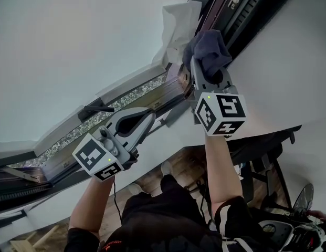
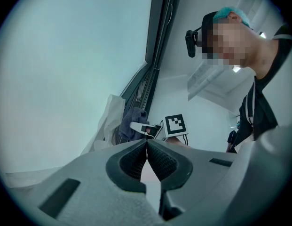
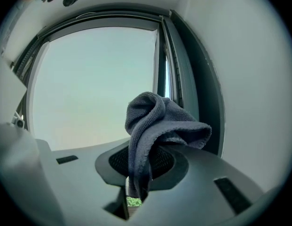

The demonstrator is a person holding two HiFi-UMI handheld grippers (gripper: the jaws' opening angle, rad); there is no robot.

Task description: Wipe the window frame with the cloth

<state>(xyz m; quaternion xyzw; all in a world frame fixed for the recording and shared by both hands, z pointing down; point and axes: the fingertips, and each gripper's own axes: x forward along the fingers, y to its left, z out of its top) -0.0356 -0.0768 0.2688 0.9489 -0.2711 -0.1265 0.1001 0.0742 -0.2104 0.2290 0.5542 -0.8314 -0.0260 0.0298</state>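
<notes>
A dark blue-grey cloth is bunched in my right gripper, which is shut on it and held up against the dark window frame. In the right gripper view the cloth droops over the jaws, with the frame's upright just behind it. My left gripper is lower and to the left, near the window's lower frame, shut with nothing in it. The left gripper view shows its jaws pressed together, with the cloth and the right gripper beyond.
A white crumpled sheet hangs by the frame next to the cloth. A black window handle sticks out at the lower left. White wall lies right of the frame. The person's arms and a chair are below.
</notes>
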